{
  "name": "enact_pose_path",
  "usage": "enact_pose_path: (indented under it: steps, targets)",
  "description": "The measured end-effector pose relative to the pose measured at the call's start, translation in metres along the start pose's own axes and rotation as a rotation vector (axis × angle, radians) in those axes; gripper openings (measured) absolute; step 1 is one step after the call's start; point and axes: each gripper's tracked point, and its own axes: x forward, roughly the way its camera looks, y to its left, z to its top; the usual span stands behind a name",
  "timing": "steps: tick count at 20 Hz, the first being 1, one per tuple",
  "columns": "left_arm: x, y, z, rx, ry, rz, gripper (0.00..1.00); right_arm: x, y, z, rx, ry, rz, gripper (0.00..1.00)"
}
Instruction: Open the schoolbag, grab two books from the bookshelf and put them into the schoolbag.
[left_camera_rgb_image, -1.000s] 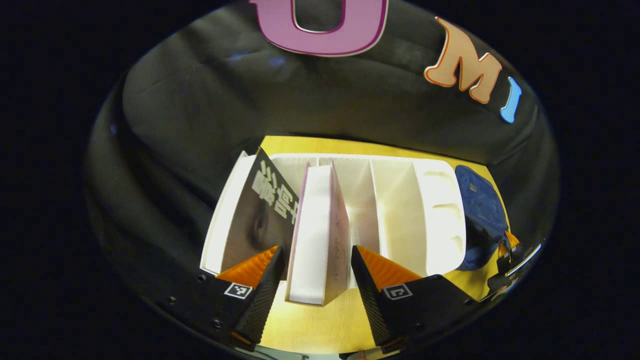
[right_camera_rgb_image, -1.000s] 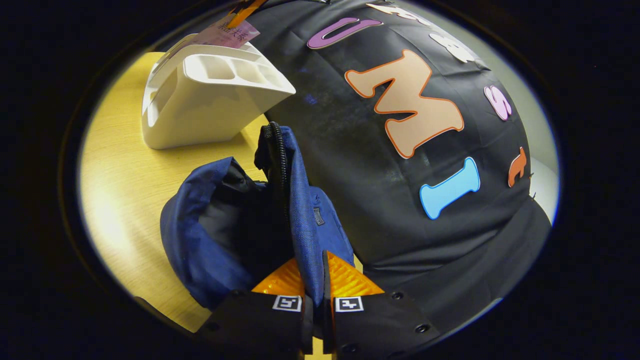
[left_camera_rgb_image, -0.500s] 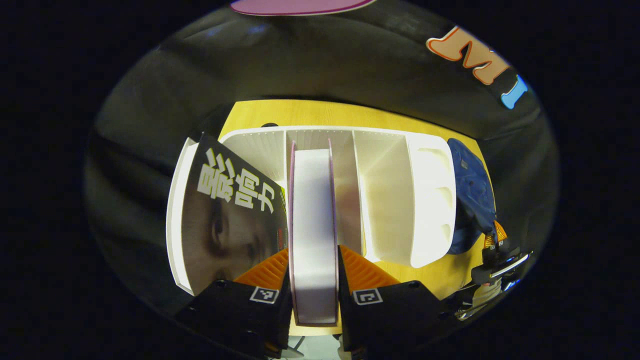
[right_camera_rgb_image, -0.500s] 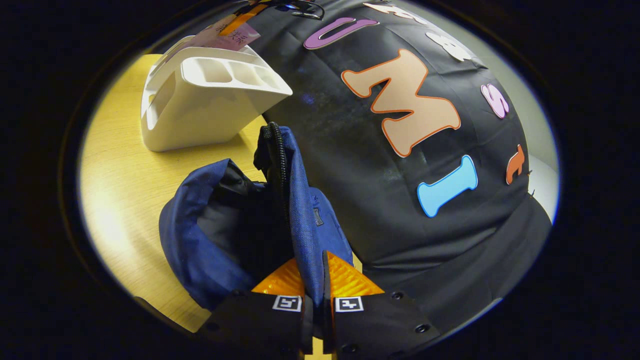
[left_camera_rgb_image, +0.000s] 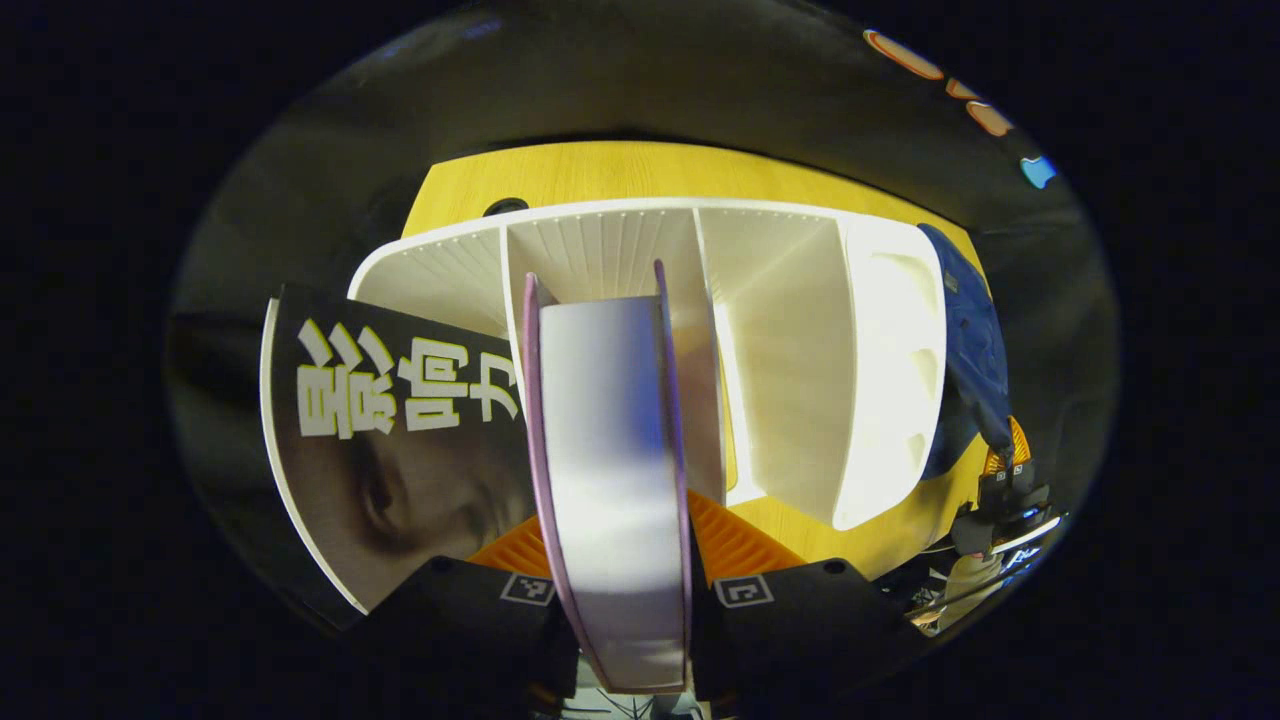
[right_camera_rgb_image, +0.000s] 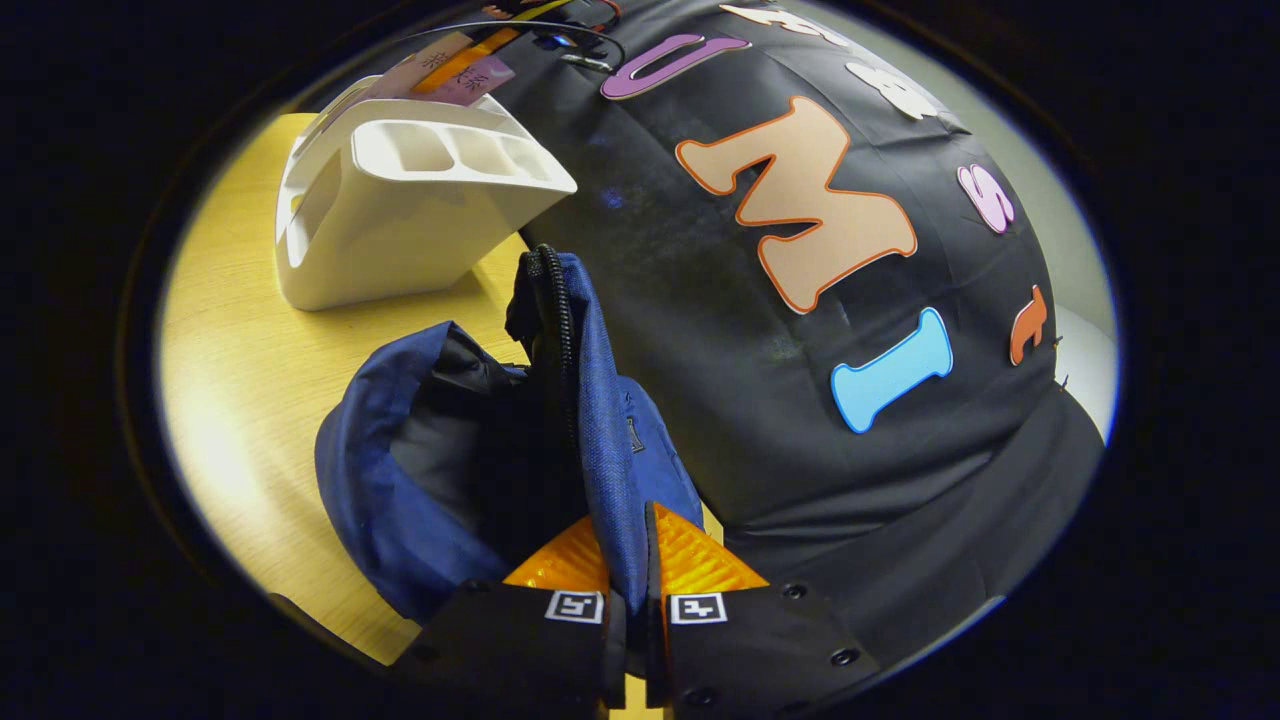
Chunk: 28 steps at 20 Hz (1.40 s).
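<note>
The left tool (left_camera_rgb_image: 618, 545) grips the book (left_camera_rgb_image: 610, 450): one finger presses each cover, near the fore-edge end that faces the camera, while the far end of the book sits in the middle slot of the bookshelf (left_camera_rgb_image: 780, 330). The hold looks shallow and low on the covers, so a likely failure is the book pivoting between the fingers as it leaves the slot, or slipping out altogether; a skewed pull could also catch it on the slot's divider and drag the light bookshelf across the surface (left_camera_rgb_image: 600, 170). Just left of the held book, a second book (left_camera_rgb_image: 400, 440) with a dark cover leans out of the next slot, so a sideways swing could knock it over

The right tool (right_camera_rgb_image: 628, 570) is closed on the rim of the schoolbag (right_camera_rgb_image: 400, 500), pinching the blue fabric beside the zip and holding the mouth up and open. If that pinch lets go, or the rim sags, the opening would probably collapse and the book would land on folded cloth instead of going in

From the bookshelf, the schoolbag lies just beyond its end with the small compartments, near it on the surface, mouth open and dark inside, so the carry is short
</note>
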Motion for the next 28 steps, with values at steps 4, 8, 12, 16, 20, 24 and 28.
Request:
enact_pose_path:
  steps: [4,8,12,16,20,24,28]
  targets:
    - [0.001,-0.005,-0.001,-0.006,0.023,0.035,0.39,0.002,0.0,-0.001,-0.009,0.001,0.006,0.1]
    - [0.002,-0.011,-0.002,-0.044,0.013,0.079,0.39,0.001,0.0,0.0,-0.012,0.001,0.009,0.11]
    - [-0.001,-0.012,-0.006,-0.118,0.032,0.102,0.39,0.001,0.0,-0.001,-0.011,0.001,0.007,0.1]
    - [-0.024,-0.018,-0.017,-0.118,0.06,0.109,0.39,0.0,0.0,0.0,-0.009,0.0,0.011,0.12]
    - [-0.058,-0.022,-0.034,-0.088,0.055,0.121,0.39,0.0,0.0,-0.001,-0.005,0.0,0.018,0.12]
    - [-0.094,-0.021,-0.052,-0.08,0.045,0.151,0.39,0.0,0.001,0.0,0.009,-0.001,0.023,0.07]
    - [-0.128,-0.038,-0.065,-0.104,-0.02,0.096,0.39,0.0,0.001,0.0,0.016,-0.007,0.034,0.08]
